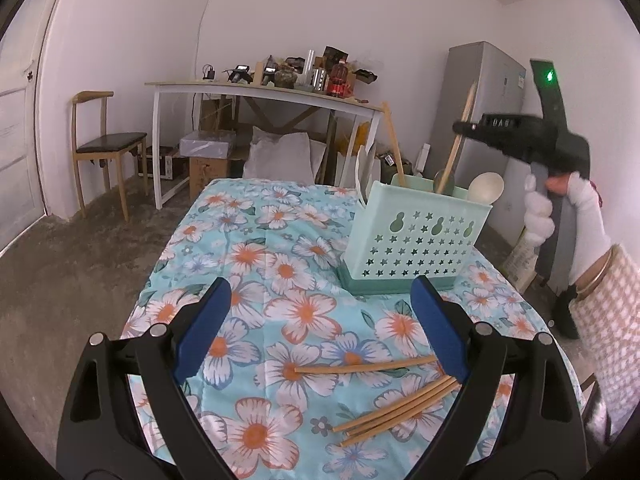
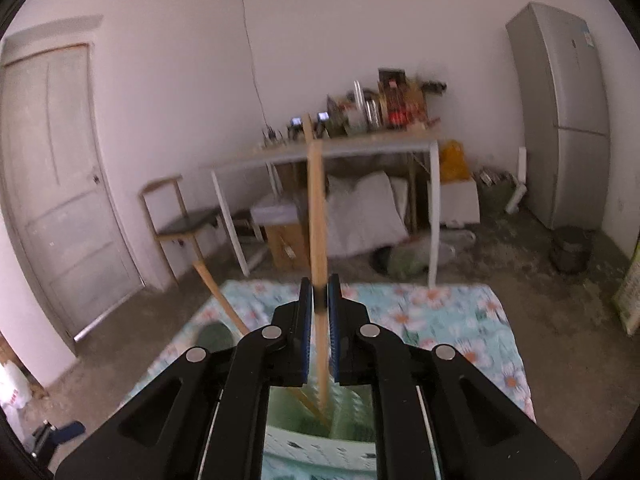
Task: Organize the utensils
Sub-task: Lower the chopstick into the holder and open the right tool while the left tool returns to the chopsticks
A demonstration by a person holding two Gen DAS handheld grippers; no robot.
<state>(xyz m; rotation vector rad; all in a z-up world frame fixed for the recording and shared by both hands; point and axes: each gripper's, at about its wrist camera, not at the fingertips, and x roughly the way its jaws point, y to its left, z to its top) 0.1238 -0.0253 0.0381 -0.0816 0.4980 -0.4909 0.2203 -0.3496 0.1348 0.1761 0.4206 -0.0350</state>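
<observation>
A mint-green perforated utensil holder (image 1: 416, 236) stands on the floral tablecloth (image 1: 280, 264) with a white spoon (image 1: 486, 186) and chopsticks in it. My right gripper (image 1: 460, 126) hovers above it, held by a white-gloved hand (image 1: 540, 208). In the right wrist view, a chopstick (image 2: 316, 200) stands upright between the right gripper's (image 2: 320, 284) pads with thin gaps on both sides, its lower end inside the holder (image 2: 320, 452). My left gripper (image 1: 320, 284) is wide open, low over the cloth. Several loose chopsticks (image 1: 396, 408) lie near its right finger.
Beyond the table stand a wooden chair (image 1: 108, 144), a white table (image 1: 264, 92) piled with clutter and a grey fridge (image 1: 484, 120). Boxes and a pillow (image 1: 280, 156) sit under the white table. The cloth's left half is bare.
</observation>
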